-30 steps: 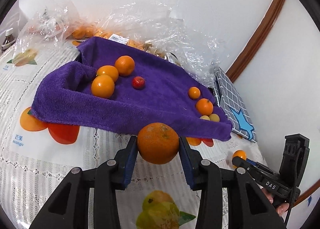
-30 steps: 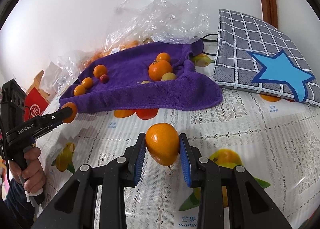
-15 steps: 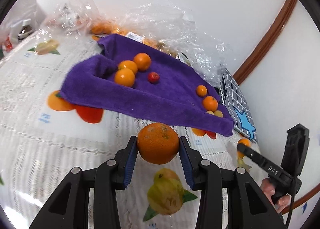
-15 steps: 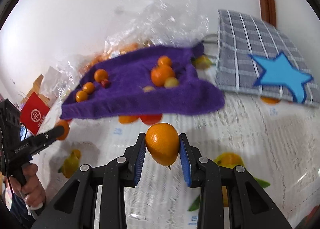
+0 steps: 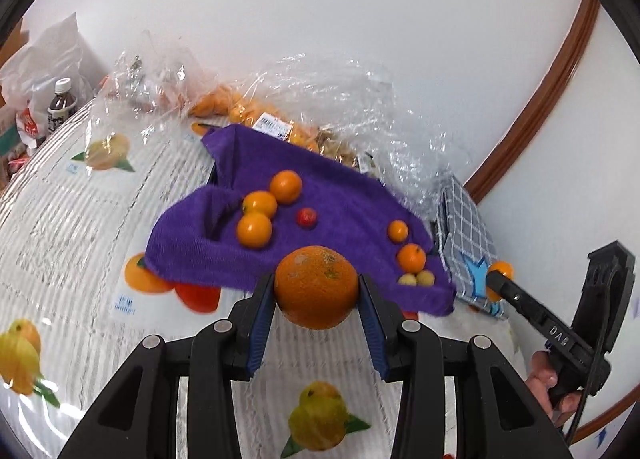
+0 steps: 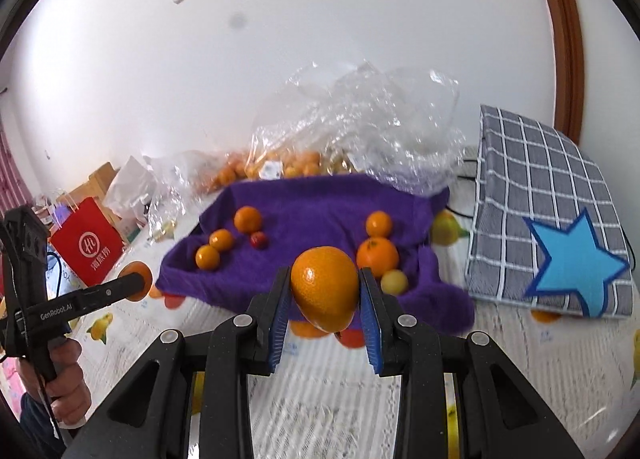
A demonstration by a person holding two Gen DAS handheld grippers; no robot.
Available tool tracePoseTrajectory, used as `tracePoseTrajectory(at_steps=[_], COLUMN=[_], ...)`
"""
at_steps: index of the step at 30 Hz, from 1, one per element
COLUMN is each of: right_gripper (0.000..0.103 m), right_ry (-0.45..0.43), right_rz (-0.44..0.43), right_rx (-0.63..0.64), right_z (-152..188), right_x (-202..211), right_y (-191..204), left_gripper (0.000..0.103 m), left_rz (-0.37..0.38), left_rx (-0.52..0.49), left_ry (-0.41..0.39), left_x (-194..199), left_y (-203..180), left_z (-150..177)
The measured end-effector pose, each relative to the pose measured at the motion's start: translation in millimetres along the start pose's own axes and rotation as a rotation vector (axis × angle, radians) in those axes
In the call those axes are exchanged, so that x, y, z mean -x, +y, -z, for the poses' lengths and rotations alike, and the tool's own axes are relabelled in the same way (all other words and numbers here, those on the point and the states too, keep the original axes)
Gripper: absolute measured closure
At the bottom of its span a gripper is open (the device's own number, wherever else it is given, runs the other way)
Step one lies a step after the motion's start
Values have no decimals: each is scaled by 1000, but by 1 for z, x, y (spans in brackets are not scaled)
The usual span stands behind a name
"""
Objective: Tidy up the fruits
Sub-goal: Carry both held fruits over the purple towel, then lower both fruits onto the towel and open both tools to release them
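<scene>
Two hand-held black grippers with blue-padded fingers each carry a fruit above a table (image 5: 72,243) covered by a white lace-patterned cloth printed with fruit pictures. The left gripper (image 5: 317,293) has its fingers pinching a large, round, dimpled orange (image 5: 316,286) from both sides, held clear of the table in front of the near edge of a purple terry towel (image 5: 332,199). The right gripper (image 6: 325,289) has its fingers clamped on a smooth, slightly oval orange (image 6: 325,287), likewise lifted off the table just before the towel's front edge. The towel lies rumpled on the table, its left side folded up into a ridge. On it, toward the left, sit three small oranges (image 5: 260,215) close together with a small red fruit (image 5: 306,217) just beside them; toward the right sit two more small oranges (image 5: 405,245) and, next to them, two small pale yellow fruits (image 5: 417,279) touching each other. Behind the towel, against a white wall, crumpled clear plastic bags (image 6: 360,123) hold more oranges. To the right of the towel lies a grey checked fabric bag with a blue star (image 6: 548,235). A red paper bag (image 6: 86,245) stands at the far left of the right wrist view. A person's hand (image 6: 60,383) grips the left gripper's handle.
</scene>
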State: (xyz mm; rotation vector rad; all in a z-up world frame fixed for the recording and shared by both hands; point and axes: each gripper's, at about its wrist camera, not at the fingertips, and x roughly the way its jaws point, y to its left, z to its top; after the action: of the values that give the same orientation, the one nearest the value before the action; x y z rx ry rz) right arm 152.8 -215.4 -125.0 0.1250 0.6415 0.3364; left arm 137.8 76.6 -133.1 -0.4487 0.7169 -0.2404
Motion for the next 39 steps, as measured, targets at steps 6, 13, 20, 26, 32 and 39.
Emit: tracePoseTrajectory(at_steps=[6,13,20,26,32,39], right_gripper=[70,70,70,70,70,70], right_ry=[14,50,132,204,235,256], right_rz=[3,7,31,50,49,50], right_rx=[16,46,71,94,110,159], right_z=[-10,-16,-13,-7,-3,0], right_x=[-15,-45,-91,-129,-149,-156], right_y=[4,11,11,10,10,13], left_gripper=[64,64,64,64,64,64], left_rz=[-7,5,-16,-30,-29,-61], left_rx=[-7,24,31,26,-5,-49], left_ry=[-17,-13,21,52,95,191], left_x=[-5,-21,-39,-53,-72,-100], left_y=[-1,9,21,26,17,6], left_z=[-17,-32,-39,-44,-49,-47])
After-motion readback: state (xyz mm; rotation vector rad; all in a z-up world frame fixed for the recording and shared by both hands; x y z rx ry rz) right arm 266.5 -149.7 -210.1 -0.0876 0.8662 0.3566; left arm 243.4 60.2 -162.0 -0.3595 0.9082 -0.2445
